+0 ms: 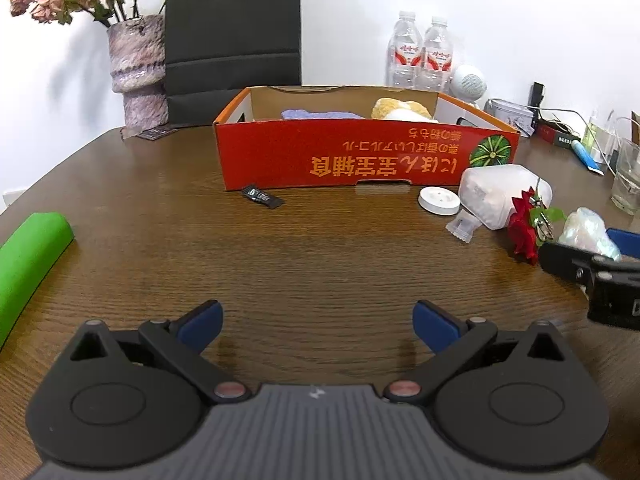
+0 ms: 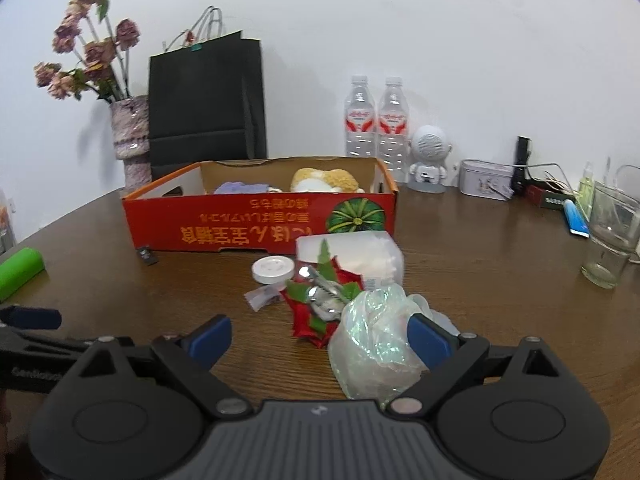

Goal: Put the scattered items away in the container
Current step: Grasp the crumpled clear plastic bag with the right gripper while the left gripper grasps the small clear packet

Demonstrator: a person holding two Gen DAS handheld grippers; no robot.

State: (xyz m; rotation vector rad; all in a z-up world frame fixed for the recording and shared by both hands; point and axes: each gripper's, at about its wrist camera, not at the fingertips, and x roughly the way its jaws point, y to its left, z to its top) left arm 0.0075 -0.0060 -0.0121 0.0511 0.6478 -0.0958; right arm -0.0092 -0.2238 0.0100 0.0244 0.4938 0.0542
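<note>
The red cardboard box stands on the brown table, holding a purple cloth and a yellow plush toy. In front lie a black sachet, a white round lid, a clear plastic container, a small clear packet, a red artificial flower and a crumpled iridescent plastic bag. My left gripper is open and empty over bare table. My right gripper is open, with the plastic bag between its fingers.
A green roll lies at the left edge. At the back stand a vase of dried flowers, a black paper bag, two water bottles, a white speaker, a tin and a glass.
</note>
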